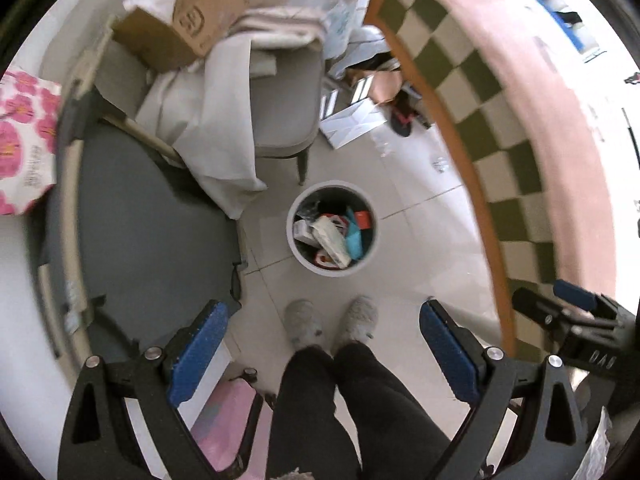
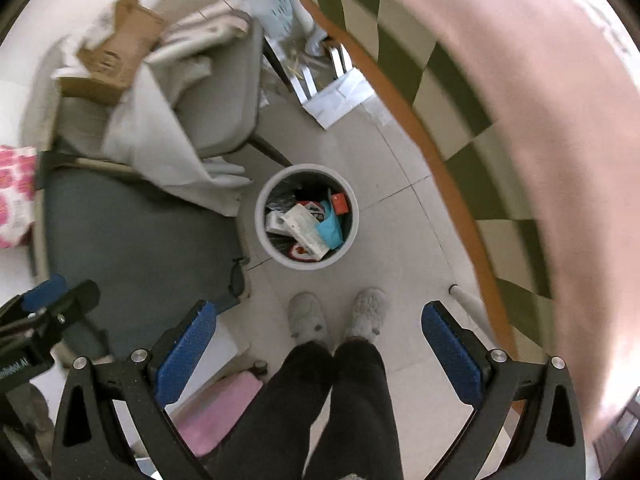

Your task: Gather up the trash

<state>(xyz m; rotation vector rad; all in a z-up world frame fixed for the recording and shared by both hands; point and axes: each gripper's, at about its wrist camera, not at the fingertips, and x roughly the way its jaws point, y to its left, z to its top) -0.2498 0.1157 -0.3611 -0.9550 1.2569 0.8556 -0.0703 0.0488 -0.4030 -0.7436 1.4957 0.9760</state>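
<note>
A white round trash bin (image 1: 297, 258) stands on the tiled floor, holding several wrappers and packets; it also shows in the right wrist view (image 2: 264, 240). My left gripper (image 1: 324, 352) is open and empty, held high above the floor over the person's slippers. My right gripper (image 2: 320, 350) is open and empty too, at a like height. The right gripper shows at the right edge of the left wrist view (image 1: 572, 312), and the left gripper shows at the left edge of the right wrist view (image 2: 48, 312).
A grey table top (image 1: 152, 232) lies to the left, with a pink flowered packet (image 1: 24, 140) at its far edge. A grey chair (image 1: 280, 92) with white cloth and a cardboard box (image 1: 180, 24) stands behind the bin. A bed with checked cover (image 1: 500, 128) is at right. Papers (image 1: 352, 120) lie on the floor.
</note>
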